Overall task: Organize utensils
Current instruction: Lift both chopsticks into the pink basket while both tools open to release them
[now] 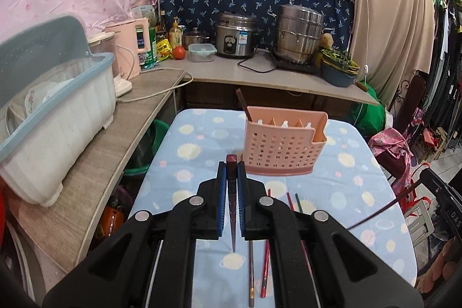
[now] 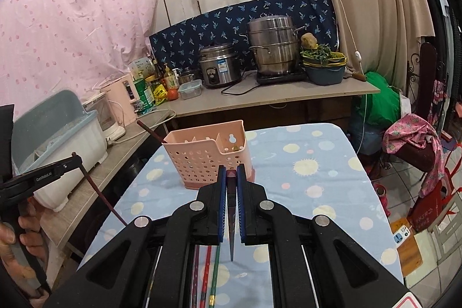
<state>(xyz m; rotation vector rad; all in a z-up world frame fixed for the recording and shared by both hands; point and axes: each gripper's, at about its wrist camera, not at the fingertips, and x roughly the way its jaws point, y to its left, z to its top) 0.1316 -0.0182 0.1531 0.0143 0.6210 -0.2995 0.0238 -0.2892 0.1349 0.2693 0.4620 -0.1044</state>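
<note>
The left tongs (image 1: 232,172) are clamped on a dark red chopstick (image 1: 232,210), which stands between the blue pads (image 1: 221,192) with its thick end up and its thin tip hanging above the blue spotted cloth of the desk (image 1: 361,163). The right tongs (image 2: 231,175) pinch a second dark chopstick (image 2: 232,221) in the same manner, thick end level with the fingertips and the point down over the cloth. Both pairs are held just short of the pink perforated holder (image 1: 284,146), which stands upright on the desk near its far edge; seen from the left wrist it lies a little to the right of the tongs, from the right wrist a little to the left. One brown chopstick (image 1: 243,105) already leans out of the holder's left end compartment. On the cloth beneath the left tongs lie several loose chopsticks (image 1: 265,270), among them a brown one, a red one and a green one, roughly parallel and close together. In the right wrist view the left tongs show at the far left edge, the person's hand (image 2: 17,233) around the handle.
</note>
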